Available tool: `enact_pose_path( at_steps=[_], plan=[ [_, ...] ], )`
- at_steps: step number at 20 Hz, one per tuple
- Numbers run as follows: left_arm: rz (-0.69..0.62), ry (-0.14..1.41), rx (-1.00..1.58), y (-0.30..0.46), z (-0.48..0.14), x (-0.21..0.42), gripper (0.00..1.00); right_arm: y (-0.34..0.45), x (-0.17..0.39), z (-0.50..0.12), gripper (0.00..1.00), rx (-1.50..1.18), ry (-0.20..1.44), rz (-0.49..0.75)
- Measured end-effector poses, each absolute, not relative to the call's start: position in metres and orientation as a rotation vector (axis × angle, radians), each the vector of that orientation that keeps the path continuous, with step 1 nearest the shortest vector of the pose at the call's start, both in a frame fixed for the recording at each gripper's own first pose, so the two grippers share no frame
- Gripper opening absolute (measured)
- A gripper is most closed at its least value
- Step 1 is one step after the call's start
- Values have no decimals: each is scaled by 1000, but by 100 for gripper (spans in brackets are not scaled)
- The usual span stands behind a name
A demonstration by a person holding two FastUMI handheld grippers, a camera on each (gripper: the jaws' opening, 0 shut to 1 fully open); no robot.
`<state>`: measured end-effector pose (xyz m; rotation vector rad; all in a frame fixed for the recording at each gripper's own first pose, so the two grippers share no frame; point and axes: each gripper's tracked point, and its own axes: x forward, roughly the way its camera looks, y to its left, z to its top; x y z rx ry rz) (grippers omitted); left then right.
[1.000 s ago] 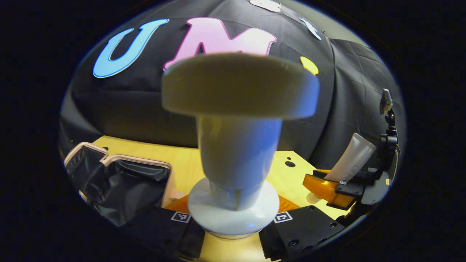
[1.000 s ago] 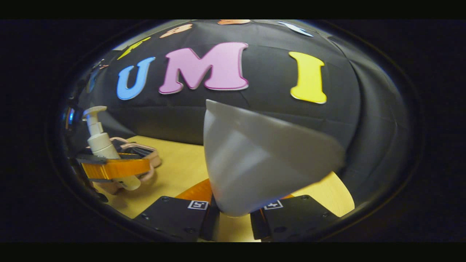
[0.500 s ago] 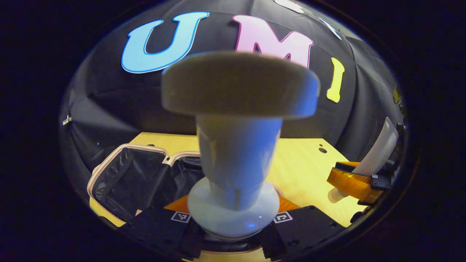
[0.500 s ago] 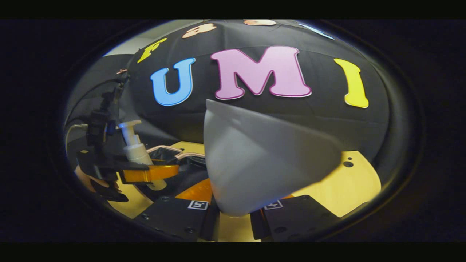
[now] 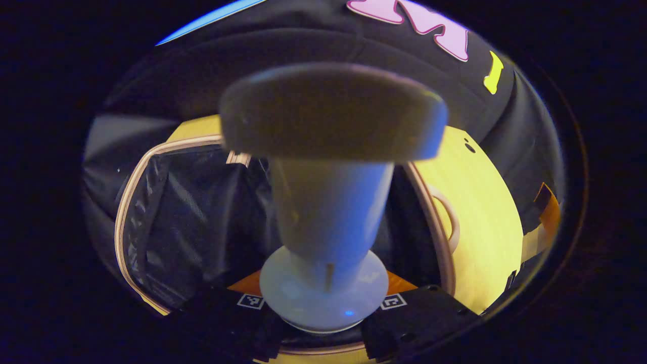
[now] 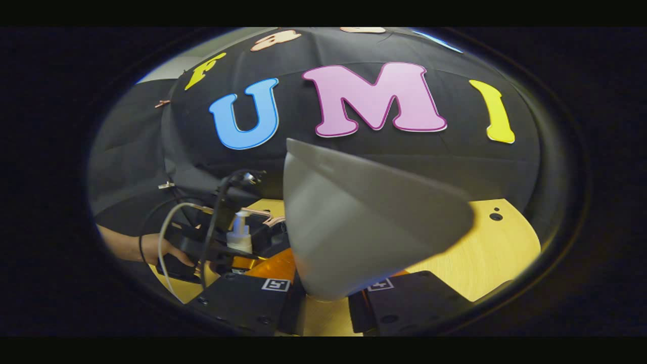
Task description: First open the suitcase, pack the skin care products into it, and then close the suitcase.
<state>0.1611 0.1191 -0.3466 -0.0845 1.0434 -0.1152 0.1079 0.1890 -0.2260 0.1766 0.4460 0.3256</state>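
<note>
Black lining is showing inside the open suitcase (image 5: 167, 212), which is lying flat on the wooden table (image 5: 485, 202) with its pale rim spread wide, so the opening step looks done. Over that cavity the left gripper (image 5: 323, 308) is hanging, its fingers clenched on the base of a white pump bottle (image 5: 331, 212) whose broad pump head is looming toward the camera; the bottle is not yet resting in the case. In the right gripper view that same bottle is appearing small, carried by a person's hand (image 6: 169, 253) above the suitcase rim. Further right, the right gripper (image 6: 323, 298) is grasping a pale tube (image 6: 364, 222) by its lower end, well apart from the case; whether any product is already lying inside is hard to tell, since the bottle is hiding much of the interior. Both products are probably left to set down, and then the lid to close.
</note>
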Motion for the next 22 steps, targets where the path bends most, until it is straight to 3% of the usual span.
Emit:
enact_pose_path(
  at_steps=[2,6,9,11,12,18,22],
  plan=[
    [-105,1165,-143,119,-368,159,67,192,111,-227,32,181,452,316],
    [-113,1259,-78,120,-371,163,69,197,113,-231,32,175,472,303],
    [-64,1252,-22,127,-363,173,67,201,114,-235,32,185,511,288],
    [-21,1193,-16,138,-350,175,80,203,115,-238,32,152,544,284],
    [-18,1153,-46,137,-341,175,94,205,116,-238,32,125,557,289],
    [134,726,-31,205,-236,154,97,241,119,-245,32,122,649,318],
    [185,613,-97,245,-190,97,98,279,123,-280,31,145,776,319]
  ],
)
